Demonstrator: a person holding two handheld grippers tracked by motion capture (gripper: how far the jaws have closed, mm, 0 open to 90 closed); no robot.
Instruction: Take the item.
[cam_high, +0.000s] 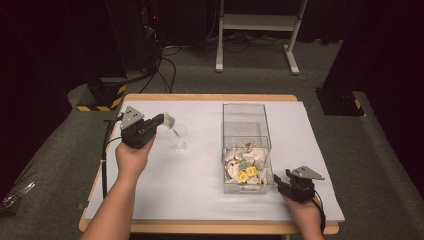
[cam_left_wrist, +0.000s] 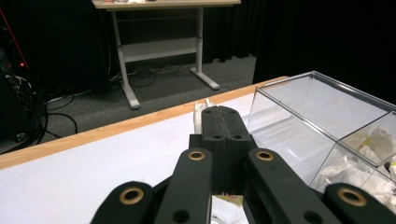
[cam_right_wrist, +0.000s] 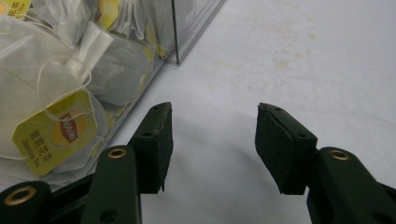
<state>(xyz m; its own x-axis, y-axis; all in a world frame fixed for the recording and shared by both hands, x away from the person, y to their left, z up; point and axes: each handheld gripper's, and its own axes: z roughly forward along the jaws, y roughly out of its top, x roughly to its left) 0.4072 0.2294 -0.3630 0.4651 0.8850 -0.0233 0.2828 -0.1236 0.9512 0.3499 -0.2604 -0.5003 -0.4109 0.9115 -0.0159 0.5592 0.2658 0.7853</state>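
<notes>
Left tool (cam_high: 161, 121) is clamped on a tea bag (cam_high: 169, 120) just above the glass cup (cam_high: 178, 137), left of the clear box (cam_high: 246, 150) on the surface (cam_high: 200, 190). Left gripper view: jaws pressed together w/ white paper at the tips. Right tool (cam_right_wrist: 212, 135) sits open beside the box's near right corner; its view shows yellow Lipton tags (cam_right_wrist: 55, 132) thru the wall.

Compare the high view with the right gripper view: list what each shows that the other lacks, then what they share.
High view alone: the left gripper shut on a tea bag over a small clear glass, both forearms, the whole table and the grey floor.

Right gripper view alone: printing on a yellow tea bag tag, and the right gripper with jaws apart, nothing between them.

Both: the clear box of tea bags and the white table cover.
</notes>
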